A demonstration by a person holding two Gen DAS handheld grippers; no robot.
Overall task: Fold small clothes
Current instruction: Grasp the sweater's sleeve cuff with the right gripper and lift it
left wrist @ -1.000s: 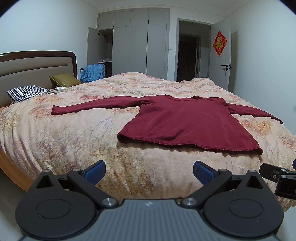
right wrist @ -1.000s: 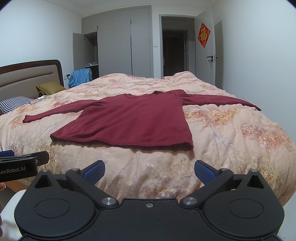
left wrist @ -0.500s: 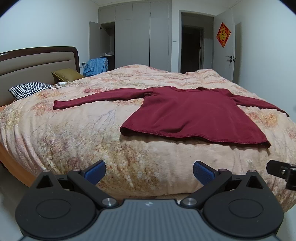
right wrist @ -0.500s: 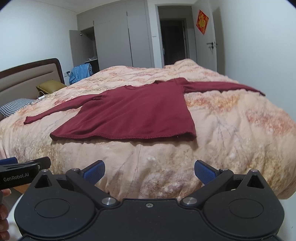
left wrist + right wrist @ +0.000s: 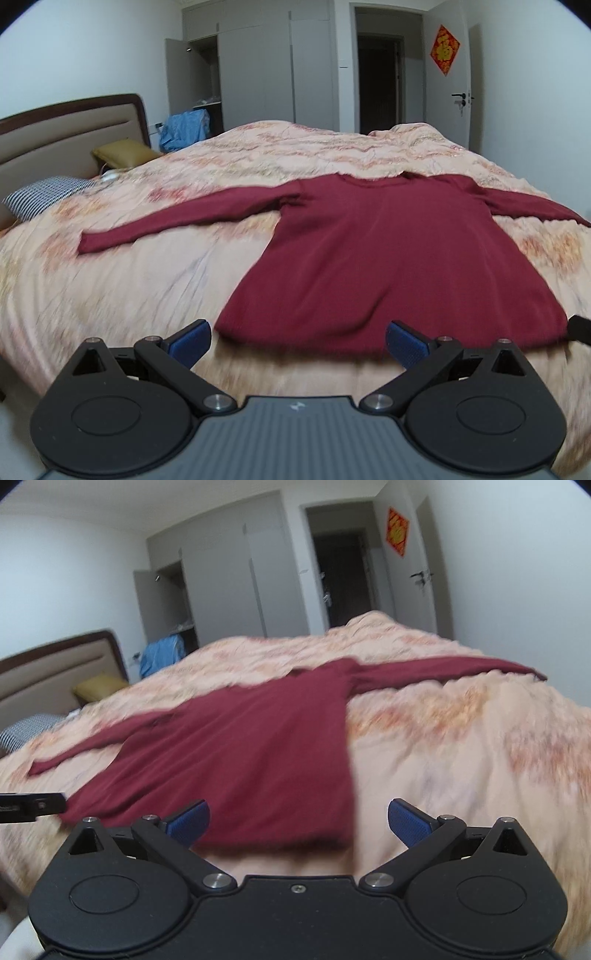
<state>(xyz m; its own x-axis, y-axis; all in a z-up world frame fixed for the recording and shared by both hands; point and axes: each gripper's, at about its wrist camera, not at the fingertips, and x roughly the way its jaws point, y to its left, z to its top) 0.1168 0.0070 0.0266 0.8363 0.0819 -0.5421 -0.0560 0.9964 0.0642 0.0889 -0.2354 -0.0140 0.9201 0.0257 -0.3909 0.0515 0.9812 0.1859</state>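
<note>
A dark red long-sleeved sweater (image 5: 388,254) lies flat on the bed, sleeves spread out to both sides, hem toward me. It also shows in the right wrist view (image 5: 243,753). My left gripper (image 5: 297,341) is open and empty, hovering just over the hem near its left corner. My right gripper (image 5: 297,821) is open and empty, just over the hem near its right corner. Each gripper's tip shows at the edge of the other's view.
The bed has a peach floral quilt (image 5: 110,288). A checked pillow (image 5: 40,195) and an olive cushion (image 5: 125,153) lie by the headboard (image 5: 70,136) at the left. Blue clothes (image 5: 186,129), an open wardrobe and a doorway stand behind.
Both grippers have moved forward and up over the bed's edge, closing in on the sweater's hem. Both stay open. The sweater has not moved.
</note>
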